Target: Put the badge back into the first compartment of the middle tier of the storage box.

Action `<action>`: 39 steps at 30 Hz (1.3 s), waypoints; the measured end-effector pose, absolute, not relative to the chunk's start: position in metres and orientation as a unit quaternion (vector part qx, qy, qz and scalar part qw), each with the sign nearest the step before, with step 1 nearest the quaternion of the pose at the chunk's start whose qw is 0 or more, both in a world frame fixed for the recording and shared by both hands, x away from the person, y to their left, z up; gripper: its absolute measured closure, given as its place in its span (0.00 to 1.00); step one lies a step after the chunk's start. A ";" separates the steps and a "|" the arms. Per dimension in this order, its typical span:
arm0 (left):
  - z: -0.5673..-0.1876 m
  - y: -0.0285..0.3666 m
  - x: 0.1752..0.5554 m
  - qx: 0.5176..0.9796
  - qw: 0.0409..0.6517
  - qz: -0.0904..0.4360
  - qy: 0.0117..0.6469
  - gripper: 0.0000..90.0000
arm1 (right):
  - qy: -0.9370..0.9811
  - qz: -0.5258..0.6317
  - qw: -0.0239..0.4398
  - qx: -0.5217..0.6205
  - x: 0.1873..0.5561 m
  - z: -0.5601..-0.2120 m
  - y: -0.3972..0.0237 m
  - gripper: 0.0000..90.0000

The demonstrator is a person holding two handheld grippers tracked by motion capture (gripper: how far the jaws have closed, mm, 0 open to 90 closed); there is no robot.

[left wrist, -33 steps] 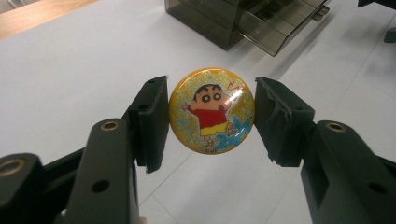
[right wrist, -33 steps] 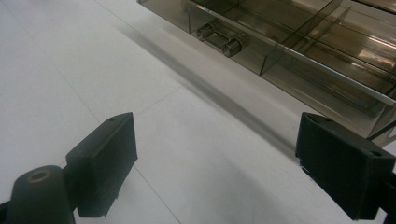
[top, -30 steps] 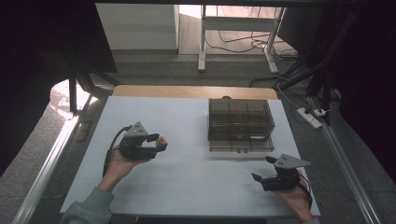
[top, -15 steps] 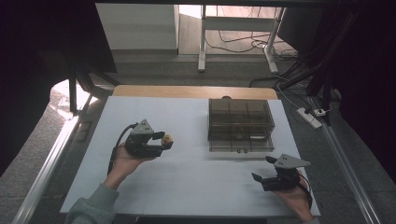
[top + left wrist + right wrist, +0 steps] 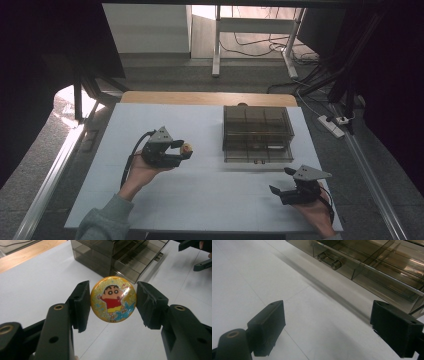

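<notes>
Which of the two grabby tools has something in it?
The left tool. It pinches a round gold badge with a cartoon boy between its jaws. The right tool, near the smoky plastic drawer box, is wide open with nothing between its jaws.

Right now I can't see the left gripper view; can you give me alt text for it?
A round yellow badge with a cartoon boy in a red shirt sits gripped between the two black jaws of the left hand-held gripper, above a white table. Behind it stands a smoky clear plastic drawer box.
</notes>
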State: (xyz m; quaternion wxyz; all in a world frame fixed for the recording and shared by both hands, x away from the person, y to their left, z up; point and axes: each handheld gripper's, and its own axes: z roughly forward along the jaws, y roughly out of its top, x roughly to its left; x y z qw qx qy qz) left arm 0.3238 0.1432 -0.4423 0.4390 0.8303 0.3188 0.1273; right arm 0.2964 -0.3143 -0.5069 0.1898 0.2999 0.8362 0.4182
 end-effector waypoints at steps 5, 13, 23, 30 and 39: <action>-0.442 0.138 0.326 0.830 0.443 0.123 0.316 0.52 | 0.836 0.419 0.190 0.300 0.296 -0.507 -0.314 0.14; -0.442 0.129 0.330 0.831 0.445 0.119 0.312 0.52 | 0.836 0.420 0.189 0.300 0.297 -0.507 -0.315 0.14; -0.441 0.116 0.334 0.834 0.448 0.113 0.303 0.52 | 0.835 0.421 0.189 0.299 0.296 -0.507 -0.315 0.14; -0.442 0.107 0.337 0.837 0.447 0.110 0.296 0.52 | 0.835 0.421 0.189 0.299 0.296 -0.507 -0.315 0.14; -0.445 0.098 0.341 0.841 0.443 0.105 0.292 0.52 | 0.835 0.421 0.190 0.299 0.296 -0.506 -0.315 0.14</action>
